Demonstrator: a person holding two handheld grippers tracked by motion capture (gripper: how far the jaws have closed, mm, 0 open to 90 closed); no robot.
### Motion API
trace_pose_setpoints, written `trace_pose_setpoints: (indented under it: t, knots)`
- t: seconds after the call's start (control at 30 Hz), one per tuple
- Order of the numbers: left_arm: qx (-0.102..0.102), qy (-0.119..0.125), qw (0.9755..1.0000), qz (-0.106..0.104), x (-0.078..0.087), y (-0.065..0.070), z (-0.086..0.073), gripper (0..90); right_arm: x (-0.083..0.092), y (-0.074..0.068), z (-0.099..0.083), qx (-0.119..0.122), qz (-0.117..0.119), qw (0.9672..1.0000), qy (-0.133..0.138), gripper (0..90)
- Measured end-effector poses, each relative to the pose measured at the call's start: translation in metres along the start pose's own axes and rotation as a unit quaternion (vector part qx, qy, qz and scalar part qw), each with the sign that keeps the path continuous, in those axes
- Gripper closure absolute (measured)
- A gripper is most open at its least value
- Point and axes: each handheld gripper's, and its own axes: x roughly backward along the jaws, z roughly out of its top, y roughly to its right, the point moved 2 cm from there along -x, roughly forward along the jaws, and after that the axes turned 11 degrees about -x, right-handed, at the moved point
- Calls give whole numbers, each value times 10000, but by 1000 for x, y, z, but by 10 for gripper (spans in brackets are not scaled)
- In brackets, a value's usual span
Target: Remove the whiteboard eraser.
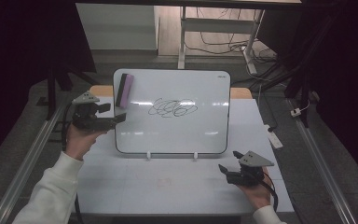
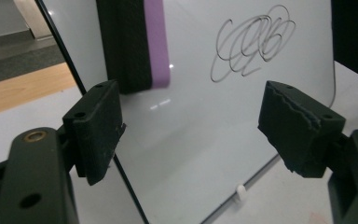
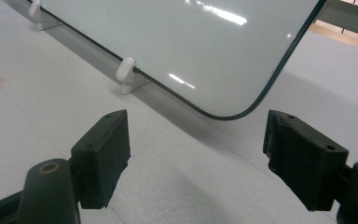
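A whiteboard (image 1: 172, 112) stands propped on two small white feet (image 1: 148, 155) on the white counter (image 1: 168, 186), leaning back. A black scribble (image 1: 173, 108) sits near its middle, and a purple-and-black eraser (image 1: 124, 90) clings to its upper left corner.

From the high view, the left tongs (image 1: 114, 113) hang at the board's left edge, just below the eraser, held up off the counter by the left hand (image 1: 81, 137). The right tongs (image 1: 230, 161) rest low near the board's lower right corner, in the right hand (image 1: 256, 189).

The left gripper view adds what the high view cannot: the left tongs (image 2: 191, 123) are spread wide, empty, with the board's dark edge passing close by one jaw, the eraser (image 2: 140, 44) just above and the scribble (image 2: 254, 42) further on.

The right gripper view shows the right tongs (image 3: 196, 156) also spread wide and empty over bare counter (image 3: 42, 121), pointing at the board's rounded corner (image 3: 233, 114) and one white foot (image 3: 127, 72).
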Motion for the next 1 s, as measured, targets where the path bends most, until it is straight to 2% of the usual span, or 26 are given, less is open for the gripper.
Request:
trace_pose_setpoints:
  t: [0.53,0.77,1.0]
  knots:
    - [97,219,9990,384,-18,-23,38,309,-2,1,-2,-1,12,10000,-38,224]
    - [38,235,9983,529,-25,-26,51,343,-2,1,-2,-16,6,10000,-48,224]
    - [37,224,9977,638,-34,-28,59,415,-3,2,-3,-27,7,10000,-68,224]
